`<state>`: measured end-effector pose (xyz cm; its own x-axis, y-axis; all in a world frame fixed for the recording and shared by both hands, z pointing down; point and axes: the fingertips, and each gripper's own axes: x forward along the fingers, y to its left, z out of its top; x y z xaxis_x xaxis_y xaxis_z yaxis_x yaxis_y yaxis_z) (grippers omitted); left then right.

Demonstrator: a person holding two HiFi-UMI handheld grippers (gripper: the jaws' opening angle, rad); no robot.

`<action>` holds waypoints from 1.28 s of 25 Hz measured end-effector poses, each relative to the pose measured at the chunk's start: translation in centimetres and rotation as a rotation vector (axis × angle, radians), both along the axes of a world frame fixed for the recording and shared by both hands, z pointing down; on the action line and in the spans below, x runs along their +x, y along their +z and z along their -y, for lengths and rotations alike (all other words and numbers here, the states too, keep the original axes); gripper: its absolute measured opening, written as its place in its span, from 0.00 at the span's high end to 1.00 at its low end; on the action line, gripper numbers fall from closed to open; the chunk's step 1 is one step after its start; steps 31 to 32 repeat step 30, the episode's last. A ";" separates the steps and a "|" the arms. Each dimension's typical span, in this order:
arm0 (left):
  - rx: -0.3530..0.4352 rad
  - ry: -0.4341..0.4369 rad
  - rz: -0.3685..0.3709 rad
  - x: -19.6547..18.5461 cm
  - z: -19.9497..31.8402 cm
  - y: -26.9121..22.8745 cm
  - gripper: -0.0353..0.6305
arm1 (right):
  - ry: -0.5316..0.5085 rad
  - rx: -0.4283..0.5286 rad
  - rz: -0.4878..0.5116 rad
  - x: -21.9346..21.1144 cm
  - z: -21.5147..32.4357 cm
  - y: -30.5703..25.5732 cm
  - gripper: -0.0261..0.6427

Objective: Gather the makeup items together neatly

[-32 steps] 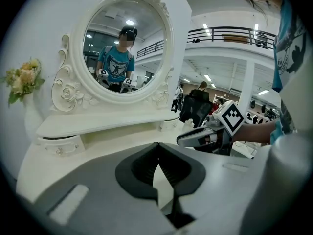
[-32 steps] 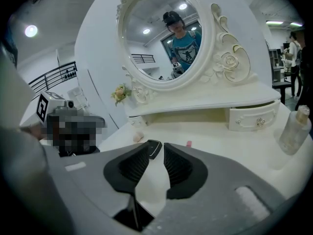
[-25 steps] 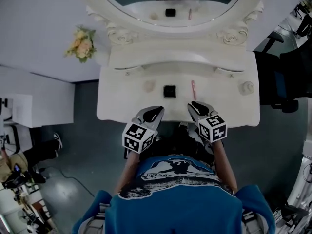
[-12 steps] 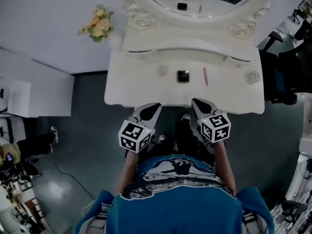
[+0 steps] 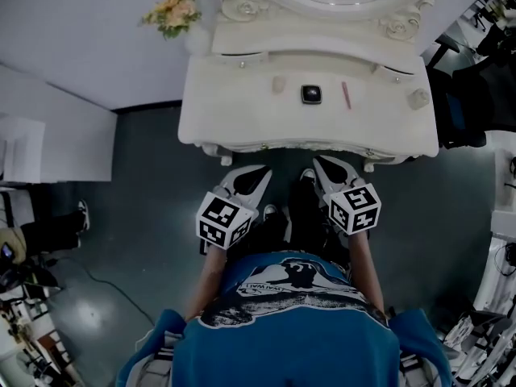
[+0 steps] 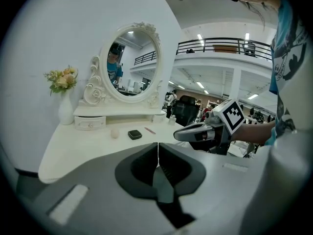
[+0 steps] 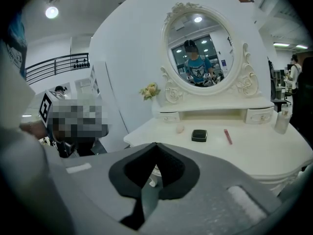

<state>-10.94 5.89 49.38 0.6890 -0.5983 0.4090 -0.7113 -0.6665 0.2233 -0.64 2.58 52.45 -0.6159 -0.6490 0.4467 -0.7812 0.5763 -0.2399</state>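
- The makeup items lie on the white counter (image 5: 226,111), in a loose row along its middle, closer to the back edge than the front.
- From left to right the row is a small pale sponge (image 5: 278,85), a black compact (image 5: 311,94) and a thin pink stick (image 5: 346,95). They are near one another, but bare counter shows between each pair and none of them touch.
- The pink stick lies roughly front to back. The compact sits flat with its lid shut.
- A small bottle (image 5: 418,98) stands alone near the right edge, well apart from the row. Whether it counts as one of the makeup items cannot be told.
- A vase of flowers (image 5: 173,8) stands off the back left corner and plays no part in the task.
- The left gripper (image 5: 251,177) has its jaws together with nothing between them. It hangs off the counter, in front of the front edge.
- The right gripper (image 5: 329,171) also has its jaws together and holds nothing. It is off the front edge too, just beside the left one.
- Progress, as a judgement: the three items are lined up but spaced out. This fits a row yet to be drawn close, and equally a loose gathering that is already finished.
- If a tight group is wanted, the gaps in the row and the lone bottle are what remain.
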 end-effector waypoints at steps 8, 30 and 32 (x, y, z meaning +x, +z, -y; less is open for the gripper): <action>0.033 0.042 -0.008 -0.1 -2.2 -0.4 0.92 | -0.020 0.052 -0.018 -1.6 -2.7 -1.0 0.96; 0.078 0.135 -0.003 1.5 -5.7 -0.9 0.92 | 0.004 0.083 -0.029 -1.3 -5.9 -1.3 0.96; 0.078 0.135 -0.003 1.5 -5.7 -0.9 0.92 | 0.004 0.083 -0.029 -1.3 -5.9 -1.3 0.96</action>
